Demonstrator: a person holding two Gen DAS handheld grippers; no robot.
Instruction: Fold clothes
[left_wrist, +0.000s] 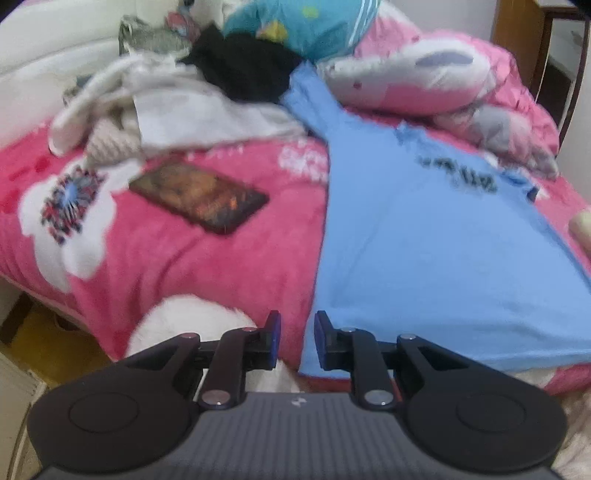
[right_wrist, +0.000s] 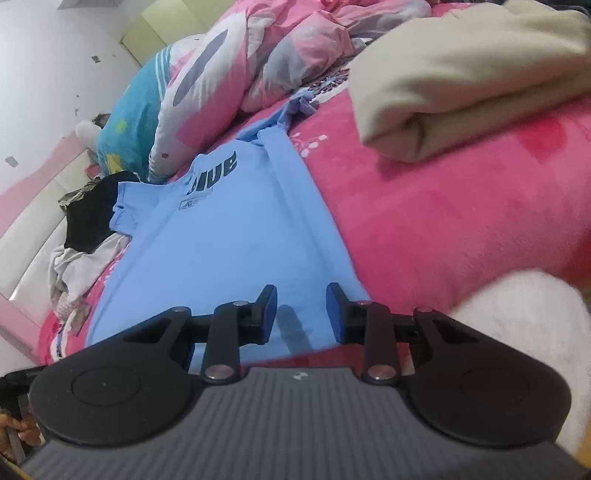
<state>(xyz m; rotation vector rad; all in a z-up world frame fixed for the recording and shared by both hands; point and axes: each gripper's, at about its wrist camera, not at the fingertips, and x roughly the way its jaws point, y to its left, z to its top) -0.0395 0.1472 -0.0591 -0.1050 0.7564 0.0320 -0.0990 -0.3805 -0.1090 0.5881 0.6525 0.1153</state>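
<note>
A light blue T-shirt (left_wrist: 424, 258) with dark lettering lies spread flat on the pink bed blanket (left_wrist: 207, 266); its right side is folded in along a straight crease in the right wrist view (right_wrist: 229, 236). My left gripper (left_wrist: 297, 339) is open and empty, hovering at the shirt's lower left hem corner. My right gripper (right_wrist: 301, 314) is open and empty, just above the shirt's lower right hem.
A dark phone or tablet (left_wrist: 199, 197) lies on the blanket left of the shirt. A heap of white, black and grey clothes (left_wrist: 177, 96) sits at the back. A pink quilt (left_wrist: 443, 81) and a teal pillow (left_wrist: 303, 22) lie behind. A folded beige garment (right_wrist: 469, 81) lies to the right.
</note>
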